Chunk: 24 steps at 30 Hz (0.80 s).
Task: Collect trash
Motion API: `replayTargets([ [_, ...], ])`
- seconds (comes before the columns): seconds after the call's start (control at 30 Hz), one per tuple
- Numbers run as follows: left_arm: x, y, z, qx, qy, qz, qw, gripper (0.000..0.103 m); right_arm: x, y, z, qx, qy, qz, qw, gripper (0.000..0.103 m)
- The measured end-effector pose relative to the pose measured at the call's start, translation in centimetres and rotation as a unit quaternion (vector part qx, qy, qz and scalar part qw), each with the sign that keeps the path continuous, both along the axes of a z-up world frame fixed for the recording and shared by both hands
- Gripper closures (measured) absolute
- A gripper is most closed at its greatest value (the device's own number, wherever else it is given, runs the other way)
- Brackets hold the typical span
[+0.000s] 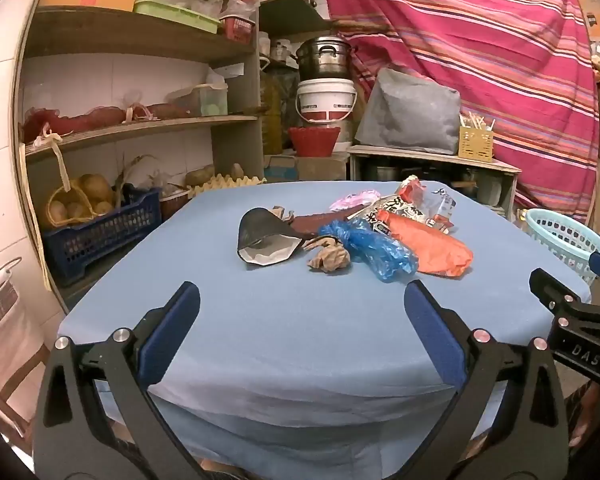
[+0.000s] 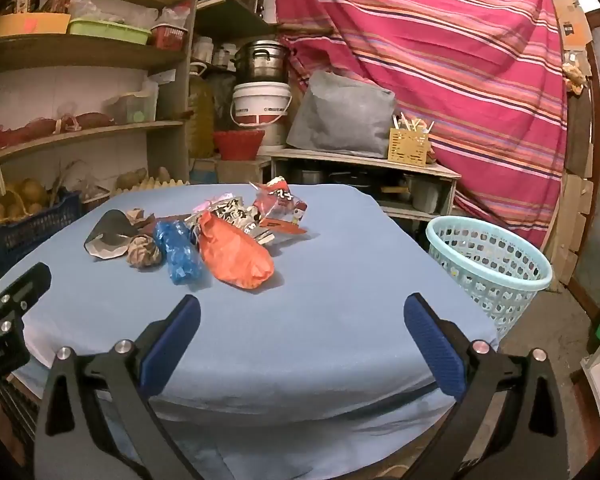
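A loose heap of trash lies on the blue cloth-covered counter (image 1: 292,340), ahead of both grippers and well apart from them. Nearest the right gripper (image 2: 302,320) is a crumpled orange plastic bag (image 2: 236,260), ahead and slightly to its left; touching that bag's left side lies a scrunched blue plastic bag (image 2: 180,256). Further left sits a brown crumpled paper ball (image 2: 143,254), and beyond it a black paper pouch with a white lining (image 2: 110,236), its mouth gaping. Behind the orange bag are a black-and-white printed wrapper (image 2: 232,213) and a red-and-white snack packet (image 2: 282,208), the farthest pieces from the gripper.

From the left gripper (image 1: 302,308) the same heap lies ahead: the black pouch (image 1: 260,236) just left of centre, the paper ball (image 1: 330,258) straight ahead, the blue bag (image 1: 376,252) and the orange bag (image 1: 432,248) to the right. A pale pink crinkled wrapper (image 1: 354,200) lies at the back of the heap.

Both grippers are spread wide with nothing between the blue pads, each hovering above the near edge of the counter. The right gripper's black frame shows at the right rim of the left wrist view.

A light turquoise perforated plastic basket (image 2: 488,268) stands on the floor off the counter's right side, ahead and to the right of the right gripper. Behind the counter hangs a pink striped cloth (image 2: 440,60), with wooden shelves (image 1: 140,124) to the left.
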<state>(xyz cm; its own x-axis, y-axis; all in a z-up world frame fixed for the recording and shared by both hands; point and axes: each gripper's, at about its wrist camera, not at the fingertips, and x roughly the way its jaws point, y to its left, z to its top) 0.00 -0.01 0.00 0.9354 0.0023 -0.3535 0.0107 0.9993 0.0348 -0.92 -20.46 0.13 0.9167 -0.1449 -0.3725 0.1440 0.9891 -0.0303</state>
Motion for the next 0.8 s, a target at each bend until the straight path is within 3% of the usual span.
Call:
replayTargets([
  [0.8, 0.48, -0.45, 0.00, -0.004, 0.000, -0.020, 0.9998, 0.004, -0.31, -0.32, 0.41, 0.001, -0.016, -0.011, 1.000, 0.004],
])
